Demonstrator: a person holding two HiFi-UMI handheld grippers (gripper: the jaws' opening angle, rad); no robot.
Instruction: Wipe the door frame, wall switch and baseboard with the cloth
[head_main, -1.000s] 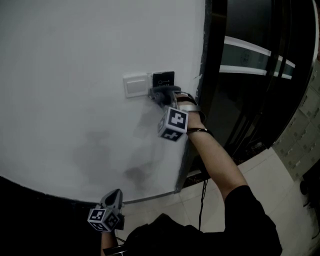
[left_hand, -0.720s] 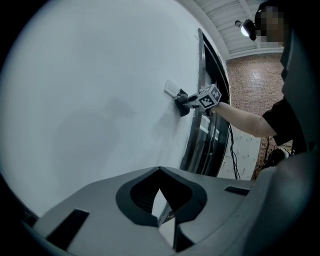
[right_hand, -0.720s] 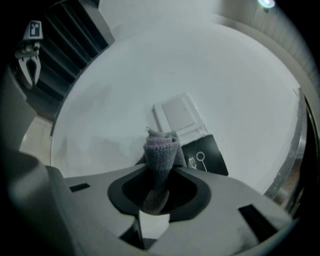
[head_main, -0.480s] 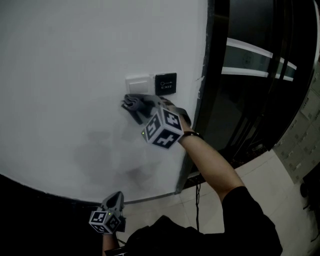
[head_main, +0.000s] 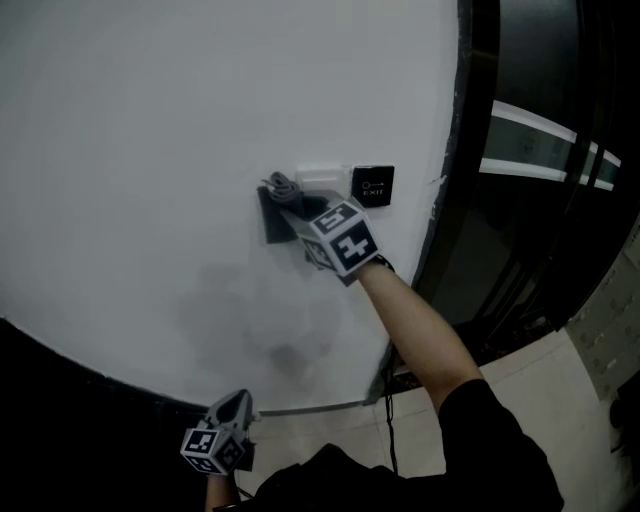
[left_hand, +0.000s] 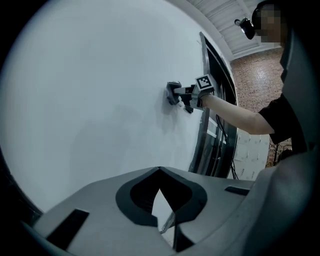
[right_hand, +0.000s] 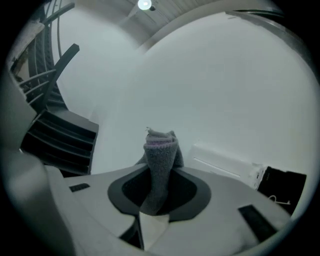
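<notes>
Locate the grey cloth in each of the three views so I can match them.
Head view: cloth at centre, against the white wall, just left of the wall switch.
Left gripper view: cloth small, upper centre-right, against the wall.
Right gripper view: cloth at centre, clamped in the right gripper; the switch lies to its right.
Shared landmark: the white wall.

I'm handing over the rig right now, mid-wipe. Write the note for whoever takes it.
Right gripper: shut on the grey cloth, holding it against the wall just left of the white wall switch.
Left gripper: shut, empty, held low.
Done: nothing can be confirmed from these views.
Left: the switch, then the door frame and baseboard, to be safe.
</notes>
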